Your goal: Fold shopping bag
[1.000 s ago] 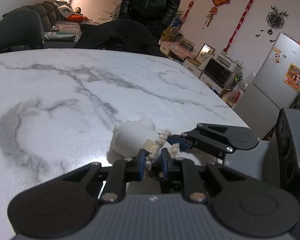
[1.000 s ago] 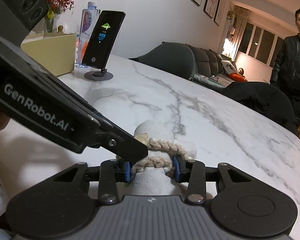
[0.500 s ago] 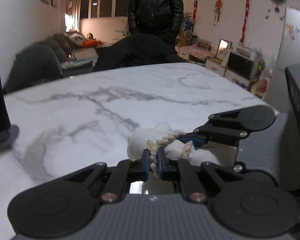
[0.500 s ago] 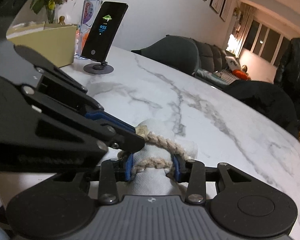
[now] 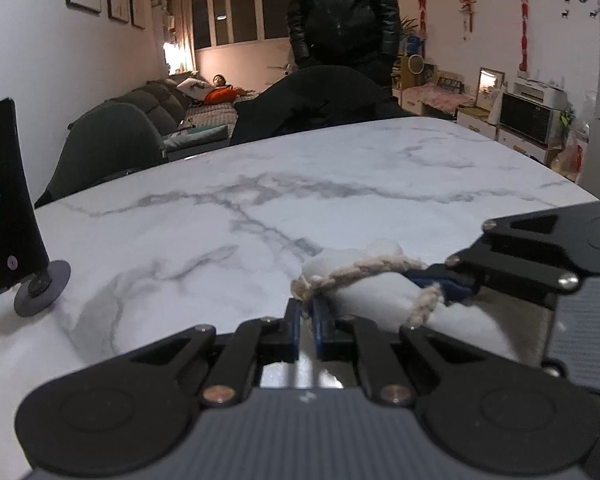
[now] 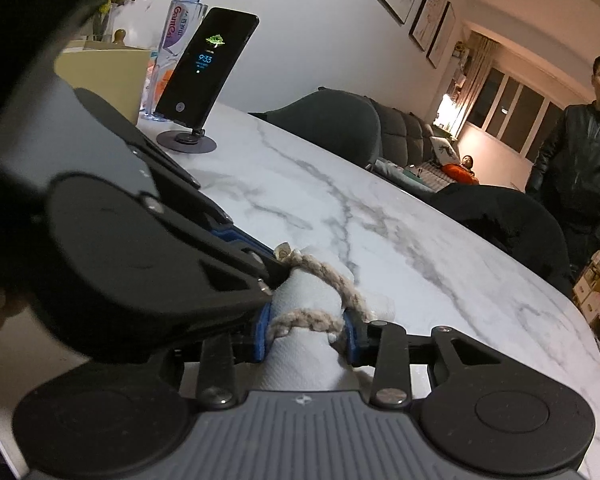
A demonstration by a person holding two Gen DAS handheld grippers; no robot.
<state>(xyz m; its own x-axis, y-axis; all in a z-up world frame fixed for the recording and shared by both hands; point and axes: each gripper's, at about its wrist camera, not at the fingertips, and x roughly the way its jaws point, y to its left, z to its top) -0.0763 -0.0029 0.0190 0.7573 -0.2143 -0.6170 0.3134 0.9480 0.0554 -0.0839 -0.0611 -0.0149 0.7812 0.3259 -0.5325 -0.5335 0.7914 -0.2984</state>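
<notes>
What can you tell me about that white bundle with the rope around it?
The bag is white cloth, rolled into a tight, creased tube lying on the marble table. A beige braided rope, probably its handle, winds around it. The right tool clamps the roll, rope included, from both sides; the left tool pinches the rope near a frayed knot. One end of the roll bulges past the rope.

The left tool (image 6: 274,280) hides the rolled bag's (image 6: 312,300) near side; the bag's underside against the bench (image 6: 400,240) is unseen.
</notes>
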